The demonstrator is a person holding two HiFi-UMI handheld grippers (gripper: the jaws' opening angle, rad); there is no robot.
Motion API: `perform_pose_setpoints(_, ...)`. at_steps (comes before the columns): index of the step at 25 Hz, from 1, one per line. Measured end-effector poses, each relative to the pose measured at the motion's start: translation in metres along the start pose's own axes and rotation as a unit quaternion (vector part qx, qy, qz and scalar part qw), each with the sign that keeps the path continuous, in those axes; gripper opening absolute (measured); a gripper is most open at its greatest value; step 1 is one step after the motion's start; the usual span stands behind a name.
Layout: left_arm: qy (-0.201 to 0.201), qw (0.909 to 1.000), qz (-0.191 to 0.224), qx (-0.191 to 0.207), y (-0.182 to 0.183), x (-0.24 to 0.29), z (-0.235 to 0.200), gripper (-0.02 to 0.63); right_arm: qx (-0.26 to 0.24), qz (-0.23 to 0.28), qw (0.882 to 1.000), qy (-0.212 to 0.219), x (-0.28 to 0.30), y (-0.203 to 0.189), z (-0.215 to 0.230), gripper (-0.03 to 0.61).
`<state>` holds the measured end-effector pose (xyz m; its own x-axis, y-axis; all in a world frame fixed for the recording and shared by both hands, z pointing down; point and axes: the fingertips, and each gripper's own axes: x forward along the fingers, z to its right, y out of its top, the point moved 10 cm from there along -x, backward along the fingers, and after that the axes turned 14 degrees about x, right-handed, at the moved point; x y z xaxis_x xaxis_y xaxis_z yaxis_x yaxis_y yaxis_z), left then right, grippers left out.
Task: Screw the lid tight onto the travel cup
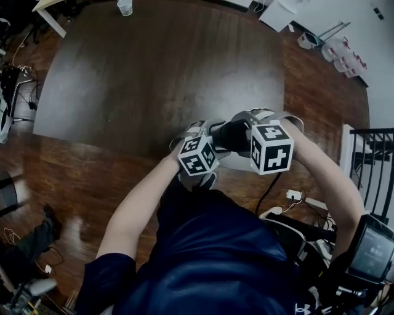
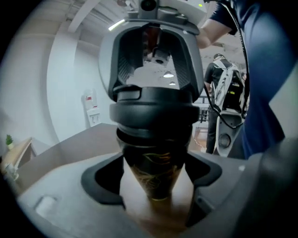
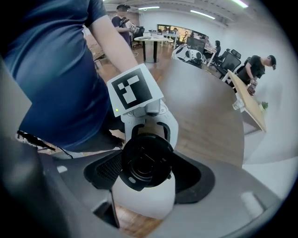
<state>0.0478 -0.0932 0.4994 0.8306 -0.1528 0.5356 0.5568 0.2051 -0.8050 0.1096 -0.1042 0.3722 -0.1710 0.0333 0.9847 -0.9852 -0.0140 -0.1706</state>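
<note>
1. Your left gripper (image 2: 153, 179) sits on the left, low and angled up along the cup. Its tongs are spread wide. The cup stands between them, but the pads aren't squeezing it, and you can see light on both sides of the lower body.
2. The travel cup (image 2: 153, 155) is in the middle, right in front of your chest by the near edge of the dark table (image 1: 154, 74). It's black with a gold squiggly pattern and narrows toward the bottom. I can't tell whether its base touches anything.
3. The lid (image 3: 146, 160) is black and round. It sits on top of the cup, squarely as far as I can see.
4. Your right gripper (image 3: 149, 176) comes in from the right and points straight down over the top. Its tongs are pinching the lid, one pad against each side of the rim.
5. Well away at the table's far edge there's a clear plastic cup (image 1: 124, 6).
</note>
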Motion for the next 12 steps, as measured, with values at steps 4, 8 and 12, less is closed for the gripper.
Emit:
perform_pose_setpoints(4, 0.015, 0.9999, -0.003, 0.007, -0.001, 0.002, 0.002, 0.398, -0.024, -0.028, 0.999, -0.003, 0.01, 0.008, 0.0, 0.339)
perform_pose_setpoints(8, 0.059, 0.9981, -0.008, -0.019, -0.002, 0.001, 0.009, 0.396, 0.06, -0.024, 0.998, 0.007, 0.013, 0.009, 0.008, 0.339)
perform_pose_setpoints(12, 0.128, 0.988, -0.019, -0.085, -0.003, -0.005, 0.024, 0.395, 0.299, 0.025, 0.954, 0.029, 0.015, 0.001, 0.021, 0.339)
